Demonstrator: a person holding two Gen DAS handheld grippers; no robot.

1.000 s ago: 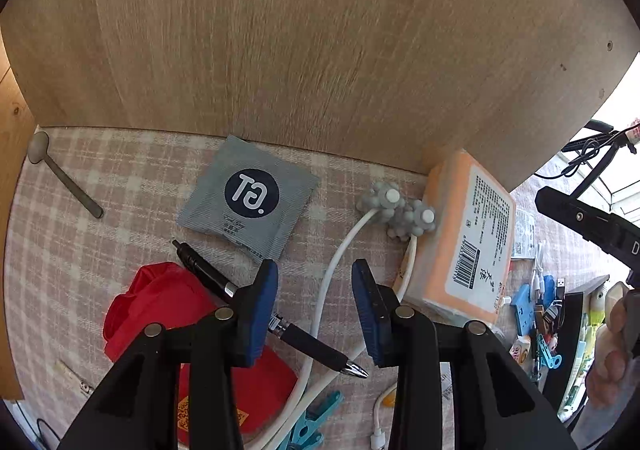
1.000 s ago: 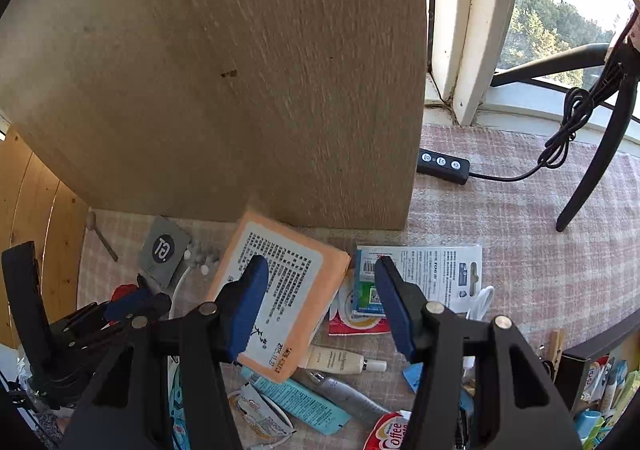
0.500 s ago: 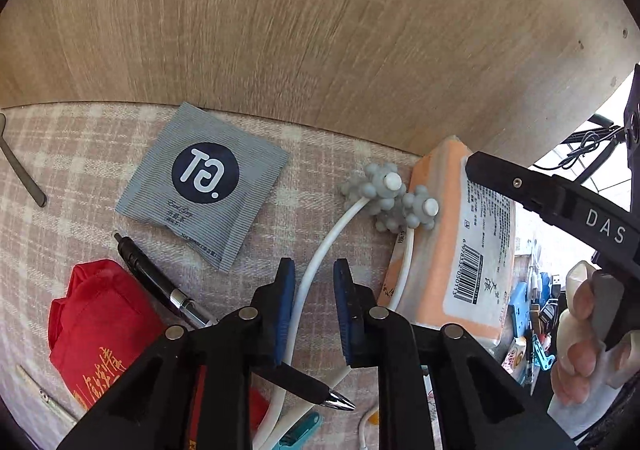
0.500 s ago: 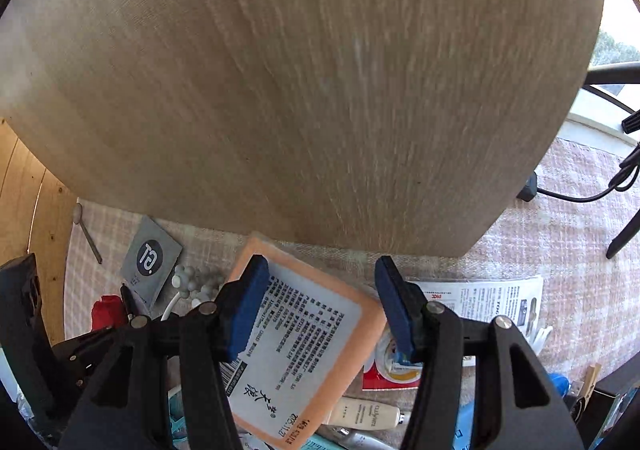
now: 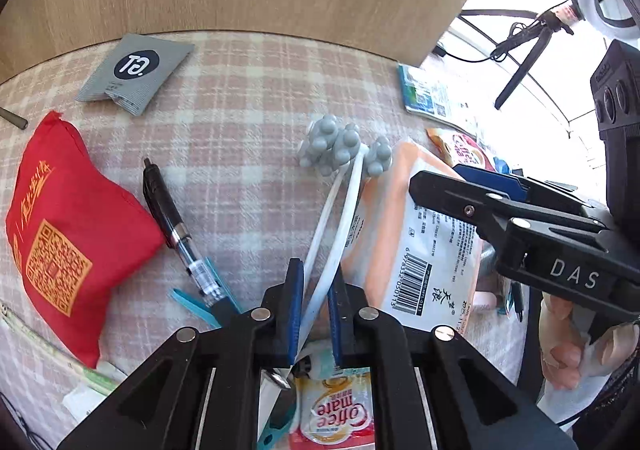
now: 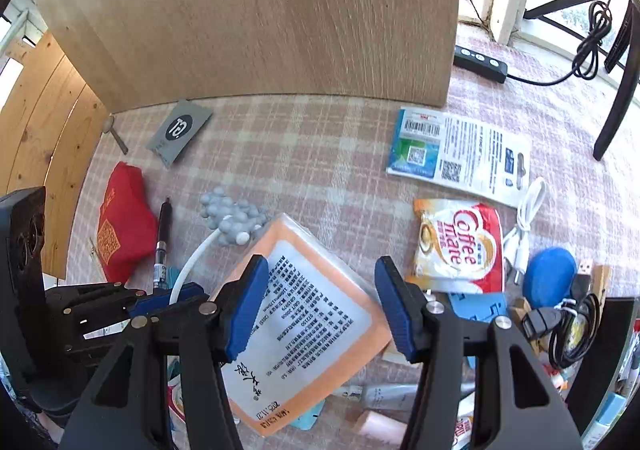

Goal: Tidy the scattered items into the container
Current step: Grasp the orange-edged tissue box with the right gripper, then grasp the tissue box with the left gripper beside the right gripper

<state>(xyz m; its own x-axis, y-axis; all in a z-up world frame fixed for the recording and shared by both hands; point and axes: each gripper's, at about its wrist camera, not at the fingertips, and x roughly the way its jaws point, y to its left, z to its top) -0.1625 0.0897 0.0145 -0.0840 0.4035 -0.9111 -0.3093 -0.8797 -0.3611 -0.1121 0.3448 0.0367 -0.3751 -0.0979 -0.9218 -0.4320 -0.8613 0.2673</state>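
Observation:
My left gripper [image 5: 315, 306] is closing its jaws on the two white stems of a massager [image 5: 340, 146] with grey knobbed heads; the pads pinch the stems. My right gripper [image 6: 320, 306] is shut on an orange tissue pack [image 6: 304, 314], which spans its wide jaws and sits tilted above the table. In the left wrist view the tissue pack [image 5: 400, 234] lies right of the stems, under a right finger [image 5: 460, 194]. A dark-walled container [image 6: 618, 306] with several small items stands at the lower right.
On the checked cloth lie a red pouch [image 5: 60, 234], black pen [image 5: 168, 218], grey sachet [image 5: 136, 70], Coffee mate sachet [image 6: 456, 246], blue-white packet [image 6: 460, 150], white cable [image 6: 524, 226] and blue oval object [image 6: 550, 278]. A wooden board [image 6: 260, 10] stands behind.
The left jaws have narrowed onto the white stems and the gripper has shifted right, past the pen. The right gripper has carried the tissue pack back from the wooden board.

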